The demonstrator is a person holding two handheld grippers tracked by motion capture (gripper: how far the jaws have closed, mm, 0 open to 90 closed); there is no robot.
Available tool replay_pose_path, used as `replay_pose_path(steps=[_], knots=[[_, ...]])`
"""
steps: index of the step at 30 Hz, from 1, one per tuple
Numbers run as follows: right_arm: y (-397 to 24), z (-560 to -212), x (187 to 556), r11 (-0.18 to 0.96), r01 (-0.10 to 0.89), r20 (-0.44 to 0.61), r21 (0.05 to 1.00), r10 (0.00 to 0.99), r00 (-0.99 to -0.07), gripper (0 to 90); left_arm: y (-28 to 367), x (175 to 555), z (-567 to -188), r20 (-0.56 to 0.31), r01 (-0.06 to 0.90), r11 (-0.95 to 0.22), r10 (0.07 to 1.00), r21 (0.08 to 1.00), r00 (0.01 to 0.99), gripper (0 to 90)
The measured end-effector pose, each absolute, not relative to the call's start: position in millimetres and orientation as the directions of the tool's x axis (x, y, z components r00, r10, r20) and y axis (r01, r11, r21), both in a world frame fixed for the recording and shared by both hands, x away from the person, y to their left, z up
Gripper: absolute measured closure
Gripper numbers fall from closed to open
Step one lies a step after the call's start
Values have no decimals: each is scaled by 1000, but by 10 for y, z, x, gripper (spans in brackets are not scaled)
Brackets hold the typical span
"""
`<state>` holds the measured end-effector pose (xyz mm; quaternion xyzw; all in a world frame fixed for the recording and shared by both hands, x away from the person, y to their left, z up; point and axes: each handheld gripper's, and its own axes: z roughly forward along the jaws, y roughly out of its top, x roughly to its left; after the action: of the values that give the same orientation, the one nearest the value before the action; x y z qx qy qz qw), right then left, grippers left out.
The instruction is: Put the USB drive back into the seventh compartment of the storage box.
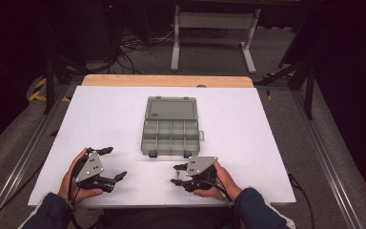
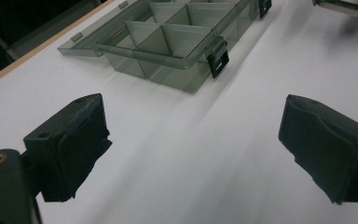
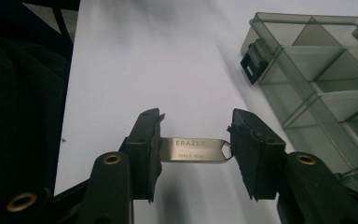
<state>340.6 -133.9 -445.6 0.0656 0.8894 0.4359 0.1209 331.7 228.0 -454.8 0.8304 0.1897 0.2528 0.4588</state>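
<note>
A grey see-through compartment box (image 1: 170,131) lies open in the middle of the white table top (image 1: 248,119), its lid folded back on the far side. Its several compartments look empty. My right gripper (image 3: 196,133) is shut on a small silver metal stick (image 3: 191,150) marked ERAZER, held end to end between the two pads. It hovers near the table's front edge, just right of centre (image 1: 175,174), short of the box (image 3: 317,74). My left gripper (image 1: 116,163) rests at the front left, its jaws wide apart (image 2: 193,121) with nothing between them, pointing toward the box (image 2: 168,42).
Two black latches (image 2: 216,56) stick out from the box's near wall. A wooden strip (image 1: 167,80) borders the table's far edge. Beyond it are floor cables and a white metal stand (image 1: 214,28). Metal rails run along both sides of the table.
</note>
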Motion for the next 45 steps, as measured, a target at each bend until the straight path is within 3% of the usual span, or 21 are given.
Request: replay_pose_path(steps=[45], knots=[[-1512, -4175, 3433, 524, -45, -249, 851, 326, -912, 542, 2270, 3331, -4567, 241, 93, -517, 542, 851, 805, 85]])
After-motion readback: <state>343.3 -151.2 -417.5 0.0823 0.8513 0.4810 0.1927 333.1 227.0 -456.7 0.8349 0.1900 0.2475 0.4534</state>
